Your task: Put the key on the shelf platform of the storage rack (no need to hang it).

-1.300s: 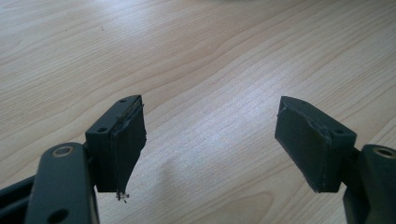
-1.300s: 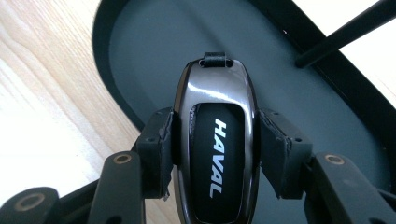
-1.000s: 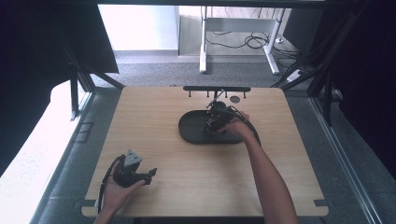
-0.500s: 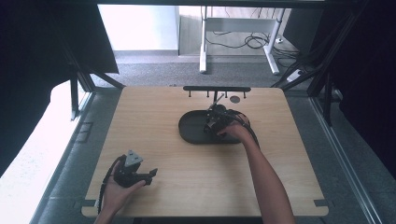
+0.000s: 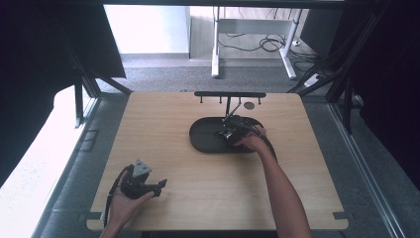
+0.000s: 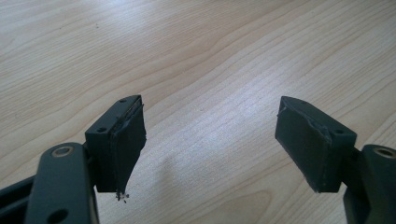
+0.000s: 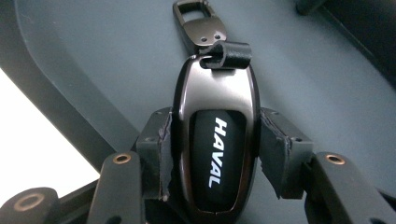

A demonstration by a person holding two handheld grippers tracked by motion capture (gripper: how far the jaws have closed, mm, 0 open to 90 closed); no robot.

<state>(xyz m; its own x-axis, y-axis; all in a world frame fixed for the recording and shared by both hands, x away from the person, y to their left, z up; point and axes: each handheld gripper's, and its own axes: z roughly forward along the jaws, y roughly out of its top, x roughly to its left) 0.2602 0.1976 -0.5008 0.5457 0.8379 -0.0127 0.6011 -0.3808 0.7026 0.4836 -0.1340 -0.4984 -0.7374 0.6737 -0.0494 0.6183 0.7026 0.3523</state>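
Right gripper view: right gripper clamps key fob above dark tray; release pending. Left gripper gapes wide, idle on table.

The table was lit evenly by soft daylight from the far side, where the floor beyond its far edge was washed out to white. The surroundings at left and right were left almost black. In the left gripper view, a faint shadow was cast on the wood, which was blurred toward the far edge. In the right gripper view, an overexposed white patch was seen at the left edge.
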